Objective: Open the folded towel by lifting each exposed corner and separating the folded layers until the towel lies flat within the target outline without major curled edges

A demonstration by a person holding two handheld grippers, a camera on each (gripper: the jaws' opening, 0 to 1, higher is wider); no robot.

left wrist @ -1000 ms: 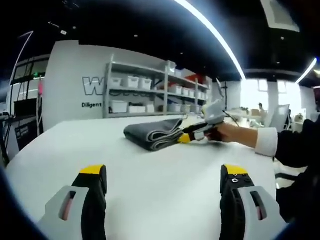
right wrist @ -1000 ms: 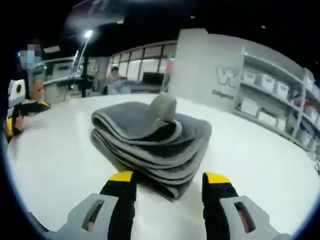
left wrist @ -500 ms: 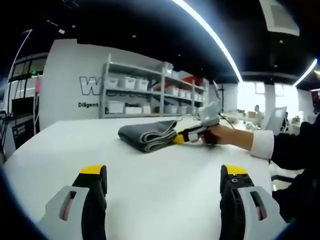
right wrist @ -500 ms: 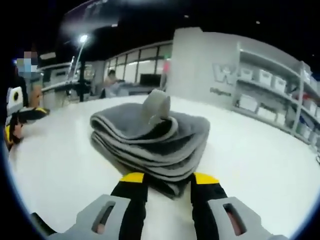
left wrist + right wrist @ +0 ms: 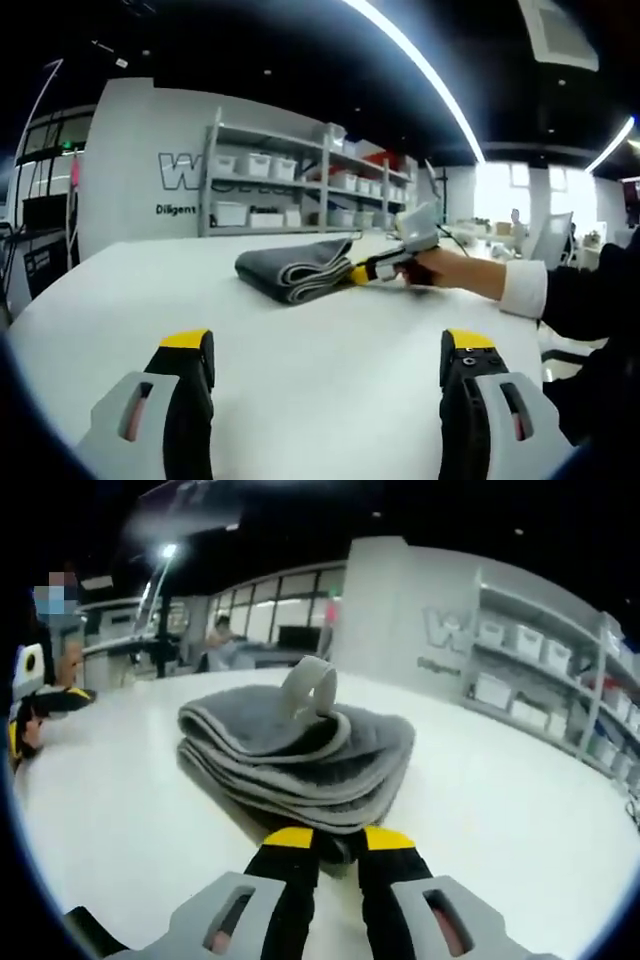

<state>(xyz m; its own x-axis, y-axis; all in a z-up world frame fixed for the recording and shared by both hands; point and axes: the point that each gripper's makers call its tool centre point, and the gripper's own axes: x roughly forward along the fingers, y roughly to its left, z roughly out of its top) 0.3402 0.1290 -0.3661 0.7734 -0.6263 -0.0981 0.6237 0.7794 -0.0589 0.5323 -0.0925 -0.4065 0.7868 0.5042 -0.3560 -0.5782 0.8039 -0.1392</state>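
In the right gripper view the right gripper (image 5: 337,842) has its yellow-tipped jaws drawn close together on the near lower edge of the folded grey towel (image 5: 300,755), pinching the bottom layers where they meet the white surface (image 5: 500,790). The towel sits as a thick stack of folds with rounded edges facing the camera, and one curled corner loop (image 5: 308,688) stands up on top. Bare surface lies open on both sides of the stack and behind it, out to the rounded far edge. At the far left of this view the left gripper (image 5: 40,705) rests low near the surface edge, well apart from the towel.

In the left gripper view the left gripper (image 5: 328,352) has its jaws spread wide with nothing between them, hovering low over a broad bare stretch of surface. Far ahead the towel (image 5: 295,268) lies near the middle, with the right gripper (image 5: 372,270) touching its right end. A hand (image 5: 440,268) grips it, forearm reaching in level from the right, white cuff (image 5: 525,287) showing under a dark sleeve. Shelving with white bins (image 5: 290,185) stands beyond.
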